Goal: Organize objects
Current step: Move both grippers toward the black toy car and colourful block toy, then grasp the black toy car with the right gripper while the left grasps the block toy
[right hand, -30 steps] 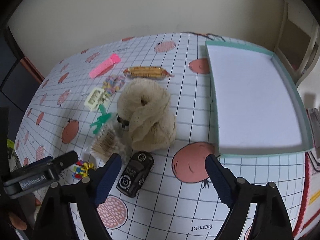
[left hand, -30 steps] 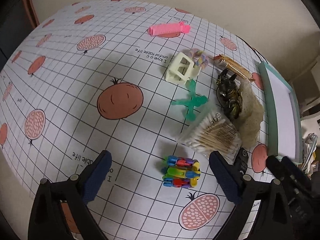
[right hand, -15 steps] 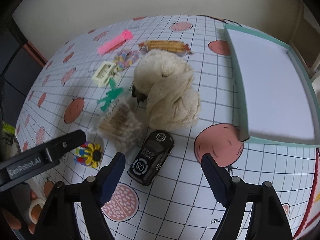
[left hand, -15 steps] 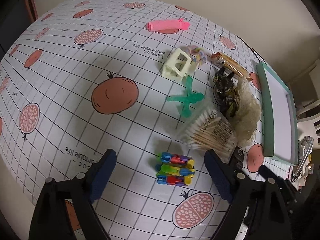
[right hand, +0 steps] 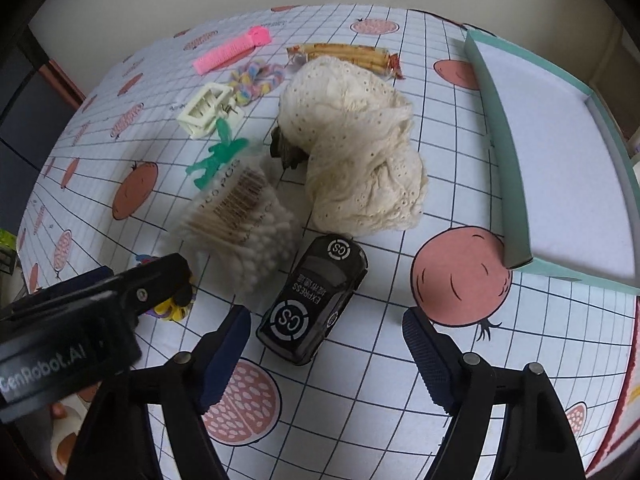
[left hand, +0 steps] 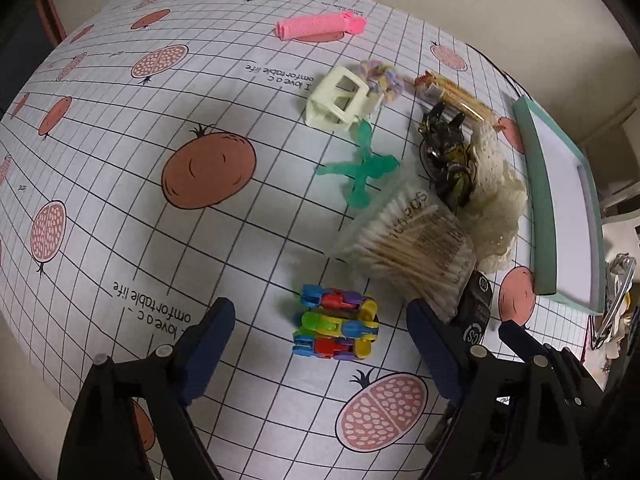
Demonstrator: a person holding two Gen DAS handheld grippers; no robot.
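Left gripper (left hand: 320, 326): spread wide, holding nothing; low over the tablecloth, fingers either side of the colourful block toy without touching it.
Right gripper (right hand: 326, 332): spread wide, empty; fingers flanking the near end of the toy car, apart from it.
Colourful block toy (left hand: 337, 328): on the tablecloth between the left fingers, near the swab bag.
Toy car (right hand: 314, 300): black, "CS" roundels on roof and bonnet; just beside the swab bag and the cream cloth.
Teal tray (right hand: 498, 128): shallow, white-lined, at the right edge of the table; nothing inside as far as visible, far corner cut off.
Swab bag (left hand: 412, 240): clear packet full of cotton swabs, lying on its side, overlapping a green plastic figure (left hand: 362, 166).
Cream cloth (right hand: 356, 148): bunched lace heap, partly covering a dark toy (left hand: 448, 152), possibly an insect model; hard to tell.
Farther back: cream hair claw (left hand: 340, 98), pastel scrunchie (left hand: 382, 80), wrapped biscuit sticks (right hand: 344, 54), pink roller (left hand: 320, 28).
Tablecloth (left hand: 120, 160): white grid with pomegranate print.
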